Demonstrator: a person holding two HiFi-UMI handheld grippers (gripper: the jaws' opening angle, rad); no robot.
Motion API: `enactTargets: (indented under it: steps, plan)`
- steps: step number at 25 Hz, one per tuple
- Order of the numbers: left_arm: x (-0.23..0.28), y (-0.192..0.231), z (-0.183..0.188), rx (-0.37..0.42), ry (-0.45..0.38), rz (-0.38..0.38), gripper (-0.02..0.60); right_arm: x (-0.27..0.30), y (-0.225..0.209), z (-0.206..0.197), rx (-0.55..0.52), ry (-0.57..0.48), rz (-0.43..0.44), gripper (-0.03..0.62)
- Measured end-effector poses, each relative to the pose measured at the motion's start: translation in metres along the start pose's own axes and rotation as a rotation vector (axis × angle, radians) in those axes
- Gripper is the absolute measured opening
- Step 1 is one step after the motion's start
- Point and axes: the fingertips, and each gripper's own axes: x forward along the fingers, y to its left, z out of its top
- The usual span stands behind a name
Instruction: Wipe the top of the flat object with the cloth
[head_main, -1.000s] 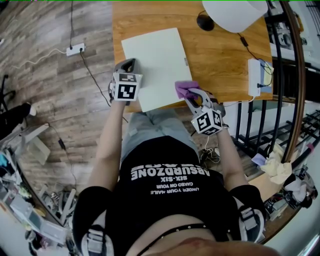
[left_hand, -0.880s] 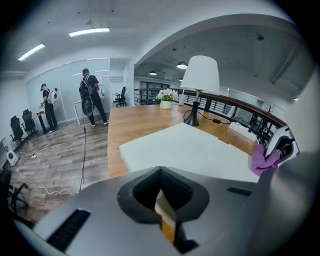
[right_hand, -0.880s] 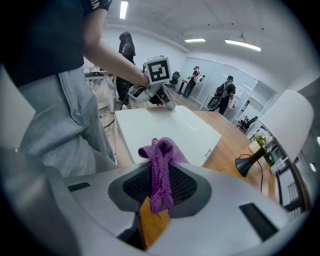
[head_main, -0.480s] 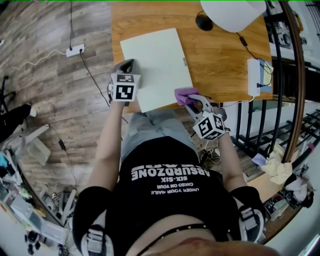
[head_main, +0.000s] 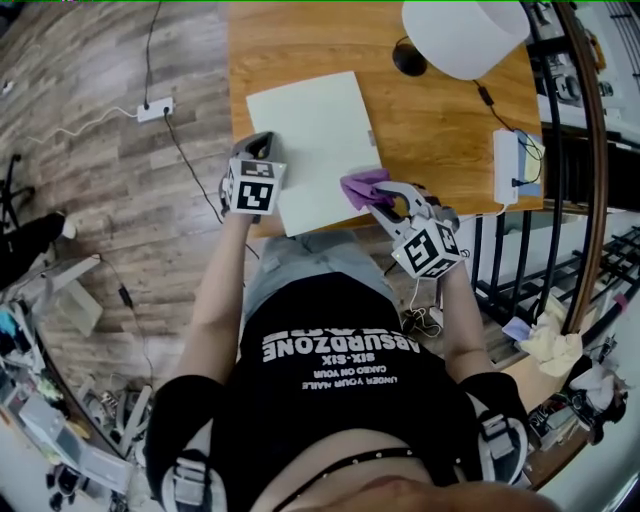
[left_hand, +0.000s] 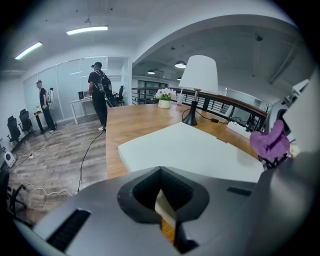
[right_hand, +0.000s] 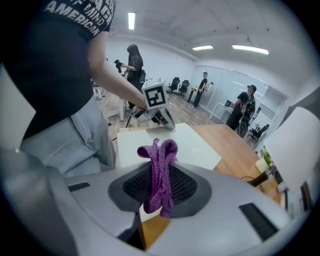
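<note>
— Head view, from the left: what do we see first?
— Our left gripper (head_main: 260, 142), its jaws drawn almost together. It sits at the near left edge of the pale cream flat rectangular board (head_main: 315, 140). Only a pale sliver of that board shows through the slit between them.
— And the board itself?
— It lies flat on the brown wooden table (head_main: 440, 110), by the near edge.
— Then, to the right?
— Our right gripper (head_main: 385, 196) is clamped on the crumpled purple cloth (head_main: 362, 186), over the board's near right corner. We cannot tell whether cloth and board touch.
</note>
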Motion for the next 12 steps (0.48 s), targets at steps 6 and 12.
enactTargets:
  steps: [6, 12]
  plan:
    - [0.001, -0.001, 0.000, -0.007, 0.005, -0.012, 0.015, 0.030, -0.056, 0.037, -0.145, -0.040, -0.101, 0.098]
    - [0.000, -0.002, -0.002, -0.018, 0.009, -0.031, 0.015, 0.078, -0.098, 0.057, -0.238, -0.015, -0.151, 0.098]
